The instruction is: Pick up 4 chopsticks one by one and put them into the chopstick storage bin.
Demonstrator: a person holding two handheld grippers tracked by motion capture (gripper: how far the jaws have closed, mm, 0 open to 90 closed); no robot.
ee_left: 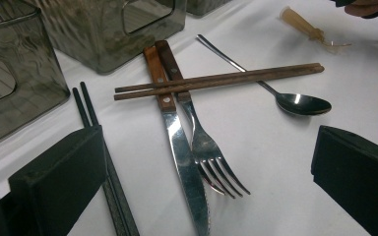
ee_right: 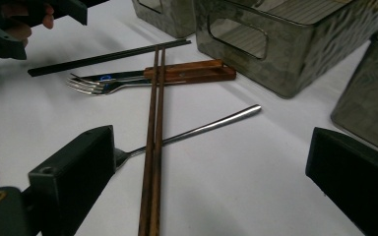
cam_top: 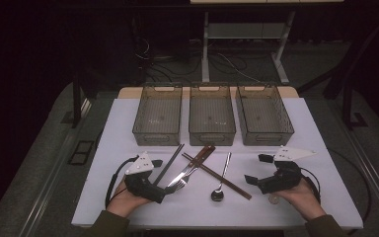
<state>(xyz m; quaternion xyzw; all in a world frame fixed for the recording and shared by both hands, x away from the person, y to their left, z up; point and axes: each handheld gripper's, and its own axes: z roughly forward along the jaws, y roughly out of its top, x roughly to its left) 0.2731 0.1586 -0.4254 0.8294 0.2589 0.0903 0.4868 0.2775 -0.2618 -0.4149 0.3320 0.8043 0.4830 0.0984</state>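
Cutlery lies in a loose heap at the near middle of the white table (cam_top: 306, 123), with three smoked plastic bins in a row along the far side, all of them seemingly bare.

At the left, the left gripper (cam_top: 162, 180) rests low on the table in the person's left hand, jaws spread wide and holding nothing. Just beside its left jaw lies the pair of black chopsticks (ee_left: 86, 110), running away toward the left bin (cam_top: 158, 114). Straight ahead of it, in the left gripper view, the knife (ee_left: 177, 147) and the fork (ee_left: 209, 155) lie side by side, wooden handles pointing to the middle bin (cam_top: 212, 116). The brown chopsticks (ee_left: 216, 81) cross over both handles, so those two are pinned for now.

Further right, the spoon (cam_top: 221, 180) lies with its bowl near and its stem crossing under the brown chopsticks, toward the right bin (cam_top: 264, 116). At the right, the right gripper (cam_top: 255, 169) hovers off the table in the right hand, jaws likewise apart and empty, aimed along the brown chopsticks.

Sorting appears to be just at its start: nothing is lifted yet. A sensible next move would take a free top piece, either chopstick pair, closing the jaws across both sticks together.
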